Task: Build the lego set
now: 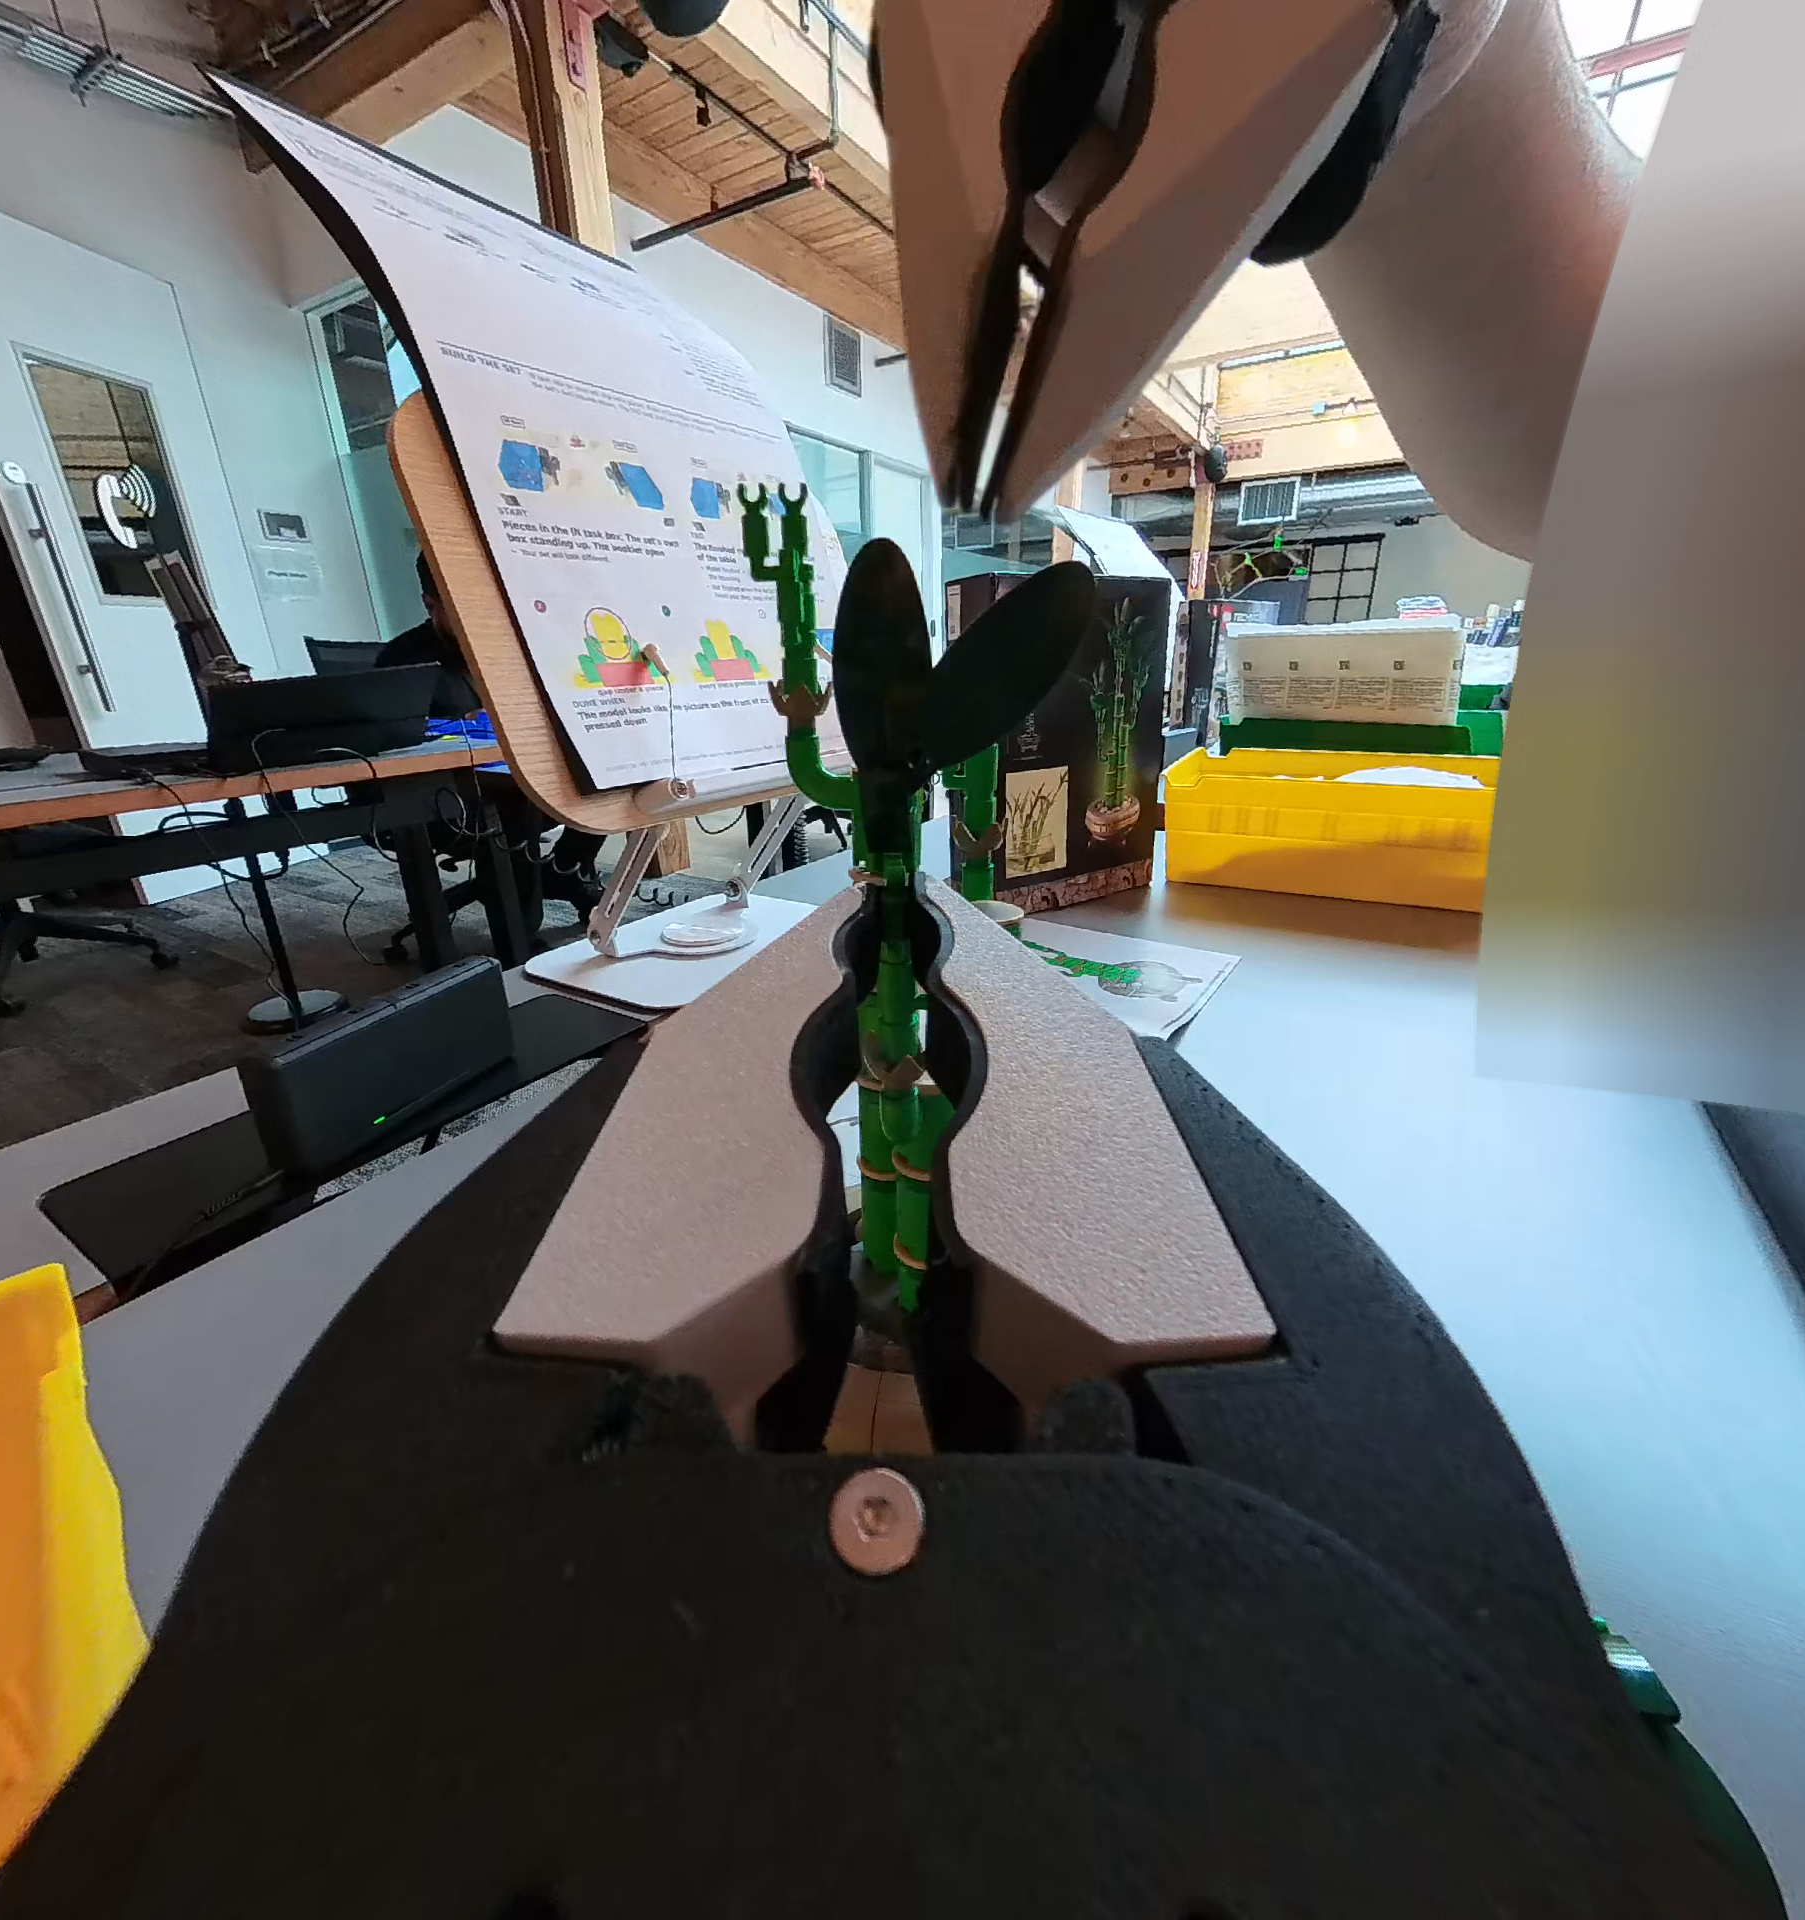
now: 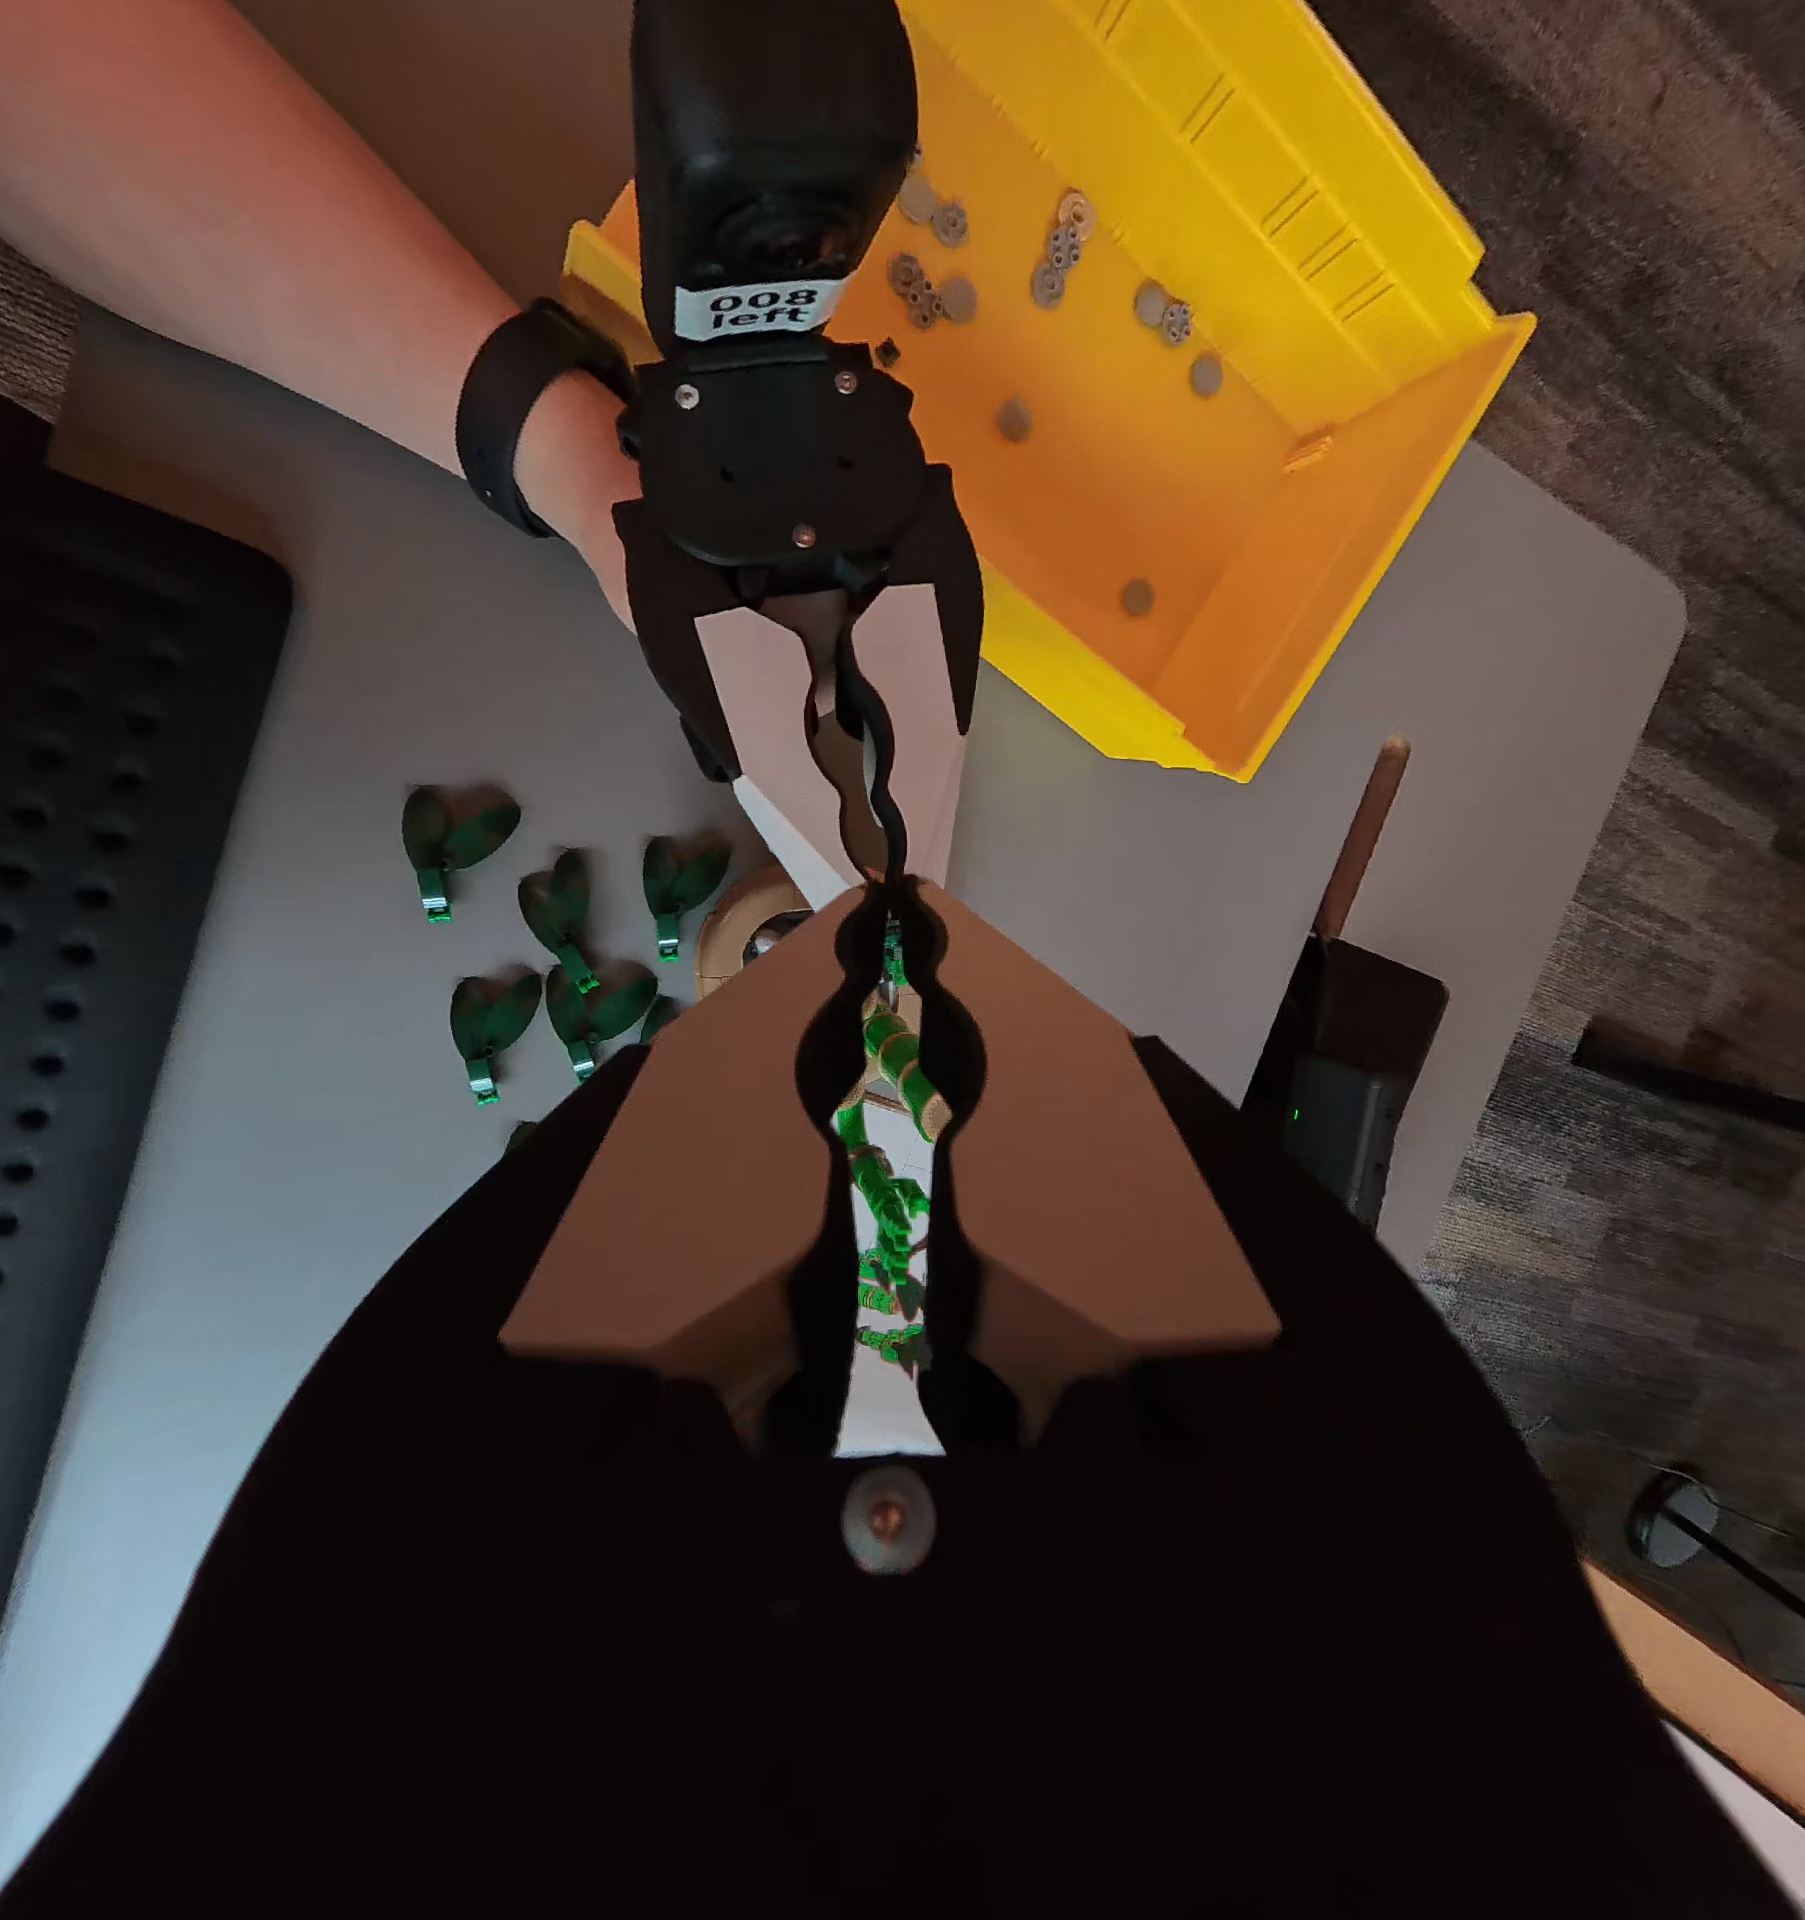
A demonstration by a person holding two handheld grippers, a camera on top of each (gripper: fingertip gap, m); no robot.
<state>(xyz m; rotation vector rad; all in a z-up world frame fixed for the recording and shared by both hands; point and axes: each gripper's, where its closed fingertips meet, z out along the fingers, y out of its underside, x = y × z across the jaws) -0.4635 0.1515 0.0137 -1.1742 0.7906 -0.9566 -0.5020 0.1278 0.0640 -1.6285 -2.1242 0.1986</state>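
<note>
My left gripper (image 1: pixel 887 896) is shut on a green bamboo stalk (image 1: pixel 893 1049) that stands upright between its fingers. A pair of dark green leaves (image 1: pixel 882 665) sits on top of that stalk. A second stalk with forked tips (image 1: pixel 789 592) rises just behind and to the left. My right gripper (image 1: pixel 971 499) hangs above the leaves, pointing down, with its jaws together and nothing visible in them. In the right wrist view my right gripper (image 2: pixel 890 896) looks straight down on the stalks (image 2: pixel 890 1195), tip to tip with the left gripper (image 2: pixel 877 831).
Several loose leaf pieces (image 2: pixel 565 935) lie on the grey table. A yellow bin (image 2: pixel 1293 623) holds grey round pieces (image 2: pixel 1054 270). An instruction sheet on a stand (image 1: pixel 617 520), the set's box (image 1: pixel 1085 748), another yellow bin (image 1: pixel 1324 831) and a booklet page (image 1: pixel 1137 977) stand behind. The grippers' ends are close to 7 cm from one another.
</note>
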